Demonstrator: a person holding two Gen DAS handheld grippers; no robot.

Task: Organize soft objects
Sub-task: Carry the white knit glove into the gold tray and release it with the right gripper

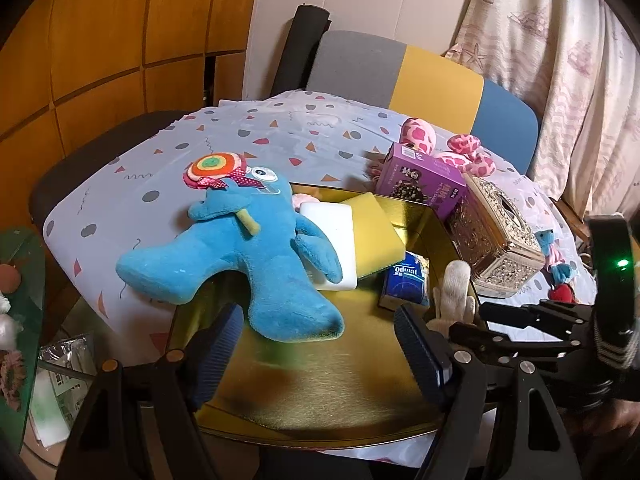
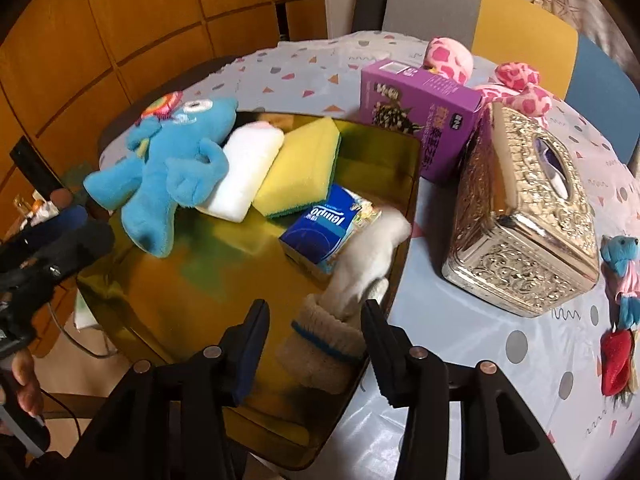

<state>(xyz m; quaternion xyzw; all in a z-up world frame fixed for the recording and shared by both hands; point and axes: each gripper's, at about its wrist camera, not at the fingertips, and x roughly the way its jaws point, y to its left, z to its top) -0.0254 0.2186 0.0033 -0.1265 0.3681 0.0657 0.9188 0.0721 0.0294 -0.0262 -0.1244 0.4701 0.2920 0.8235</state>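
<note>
A gold tray (image 1: 340,396) (image 2: 180,292) lies on the table. On it are a blue plush toy (image 1: 248,256) (image 2: 176,164), a white sponge (image 1: 336,240) (image 2: 244,168), a yellow sponge (image 1: 376,232) (image 2: 300,164), a blue tissue pack (image 1: 404,280) (image 2: 320,232) and a white glove (image 1: 456,292) (image 2: 352,292). My left gripper (image 1: 316,344) is open and empty just short of the plush toy's lower end. My right gripper (image 2: 316,332) is open with the glove's cuff between its fingers, not pinched.
A purple box (image 2: 416,116), a silver tissue box (image 2: 528,220) and a pink spotted plush (image 2: 512,84) stand at the back right. A small blue and red toy (image 2: 620,300) lies at the right. A chair (image 1: 420,80) stands behind the table.
</note>
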